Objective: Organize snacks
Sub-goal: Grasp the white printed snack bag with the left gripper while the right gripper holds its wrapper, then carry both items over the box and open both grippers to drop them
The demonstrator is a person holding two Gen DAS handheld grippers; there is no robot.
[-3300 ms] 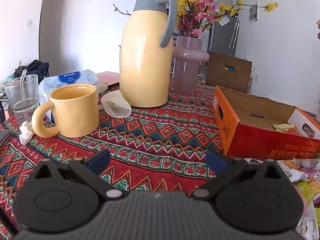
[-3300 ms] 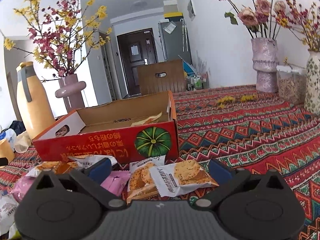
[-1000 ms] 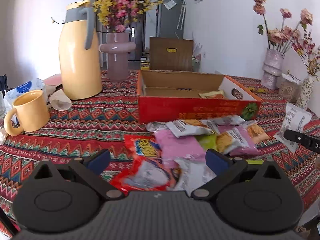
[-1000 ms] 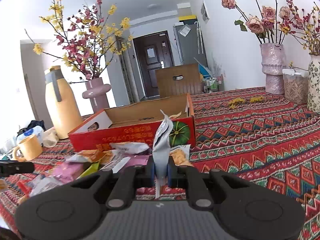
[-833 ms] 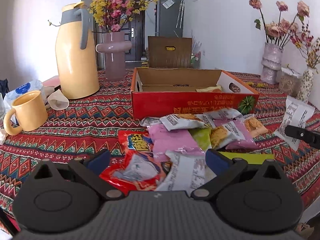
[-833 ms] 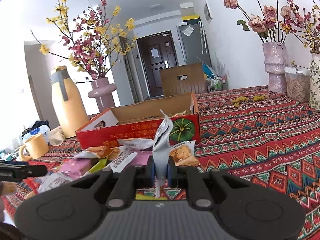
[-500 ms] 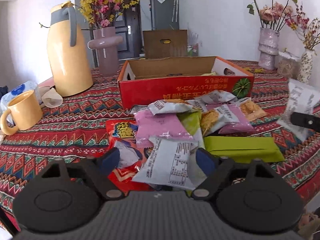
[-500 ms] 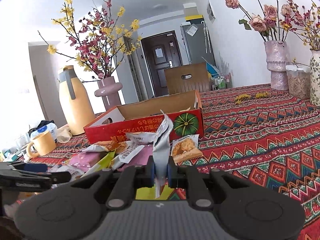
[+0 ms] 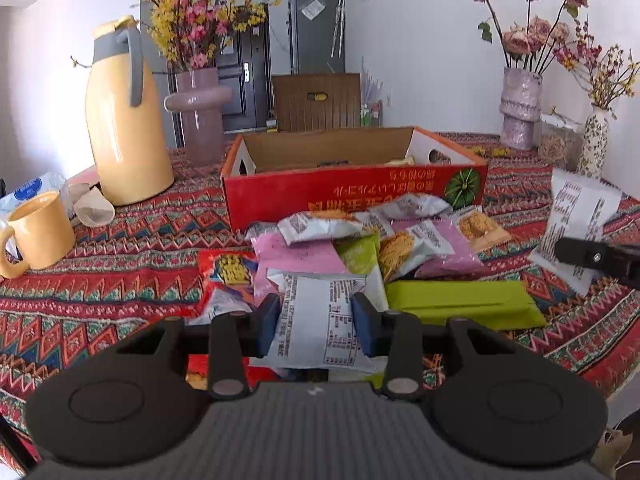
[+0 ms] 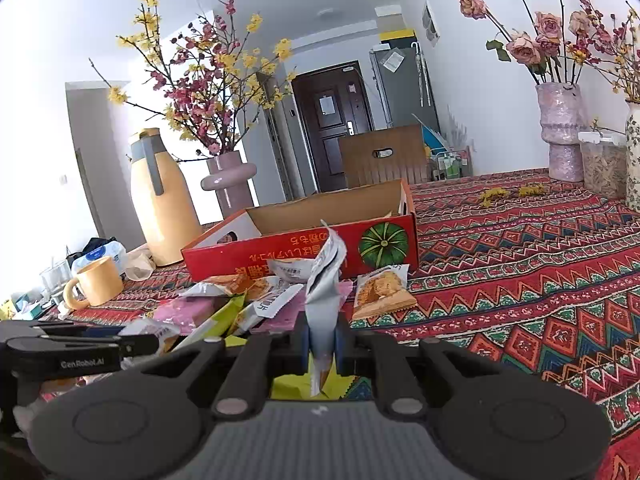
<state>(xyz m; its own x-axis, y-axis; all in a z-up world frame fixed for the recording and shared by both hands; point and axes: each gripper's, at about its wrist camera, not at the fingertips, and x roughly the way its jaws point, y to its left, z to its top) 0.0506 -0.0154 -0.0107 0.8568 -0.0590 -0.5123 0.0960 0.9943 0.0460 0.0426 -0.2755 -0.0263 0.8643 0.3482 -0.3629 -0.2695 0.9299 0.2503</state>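
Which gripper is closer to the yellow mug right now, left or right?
Left. The left gripper, closed on a white snack packet, sits on the pile's mug side. The right gripper, holding another packet, is on the far side.

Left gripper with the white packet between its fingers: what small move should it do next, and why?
Probably lift it. The left gripper has just closed on the white packet, which lies on the snack pile, and the red box behind stands open to receive it.

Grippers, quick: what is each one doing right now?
Left gripper: just closed on a white snack packet.
Right gripper: shut on a silver snack packet.
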